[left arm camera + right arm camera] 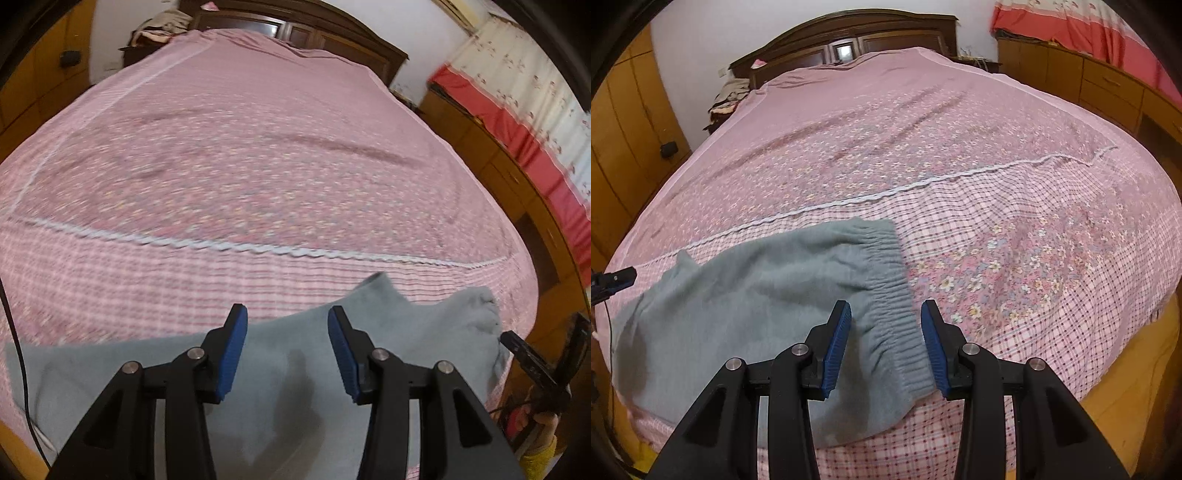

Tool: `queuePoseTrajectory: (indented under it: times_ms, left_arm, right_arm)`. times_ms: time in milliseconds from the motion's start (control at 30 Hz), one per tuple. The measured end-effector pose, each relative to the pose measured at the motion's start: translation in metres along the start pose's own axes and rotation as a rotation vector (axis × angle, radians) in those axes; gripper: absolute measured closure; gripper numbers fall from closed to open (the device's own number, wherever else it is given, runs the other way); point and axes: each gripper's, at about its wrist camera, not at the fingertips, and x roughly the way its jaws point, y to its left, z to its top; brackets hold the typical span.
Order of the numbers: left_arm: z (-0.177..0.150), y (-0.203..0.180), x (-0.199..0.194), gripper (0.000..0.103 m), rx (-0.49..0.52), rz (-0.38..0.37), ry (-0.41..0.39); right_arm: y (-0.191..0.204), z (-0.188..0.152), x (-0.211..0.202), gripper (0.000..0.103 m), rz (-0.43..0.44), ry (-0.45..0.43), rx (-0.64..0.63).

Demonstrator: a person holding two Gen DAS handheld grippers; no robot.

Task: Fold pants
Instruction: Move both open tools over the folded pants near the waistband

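Right now our gray pants (764, 295) lie flat near the foot end of the bed, on the pink bedspread (960, 129). The stretchy waistband (894, 295) is at the right end of the pants, and the legs run off to the left. One corner of the pants sticks up in a point in the left view. We hold our right gripper (885, 343) just above the waistband. Its two blue pads (836, 343) stand apart, and they squeeze nothing. The waistband shows in the gap between them, but the pads do not press on it. We hold our left gripper (287, 354) over the middle of the pants (288, 369). Its blue pads (232, 354) stand apart too, with only soft gray cloth showing below them. It holds nothing. The bedspread has little flowers in the middle and checks near the edge, with a white wavy trim (886, 192) between them. A dark wooden headboard (849, 37) stands at the far end. Yellow wooden cabinets (1089, 85) stand beside the bed, and a red and white curtain (517, 110) hangs over them.
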Motion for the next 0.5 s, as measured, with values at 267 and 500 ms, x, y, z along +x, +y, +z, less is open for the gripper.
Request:
queuePoseTrajectory:
  times_ms: [267,500]
  left_arm:
    - [0.014,-0.040,0.022,0.055,0.094,-0.082,0.058]
    - [0.017,-0.076,0.053,0.055,0.206,-0.106,0.117]
  right_arm:
    - [-0.020,0.014,0.010,0.058,0.065,0.004,0.090]
    - [-0.021,0.019,0.016,0.058,0.109,0.023,0.098]
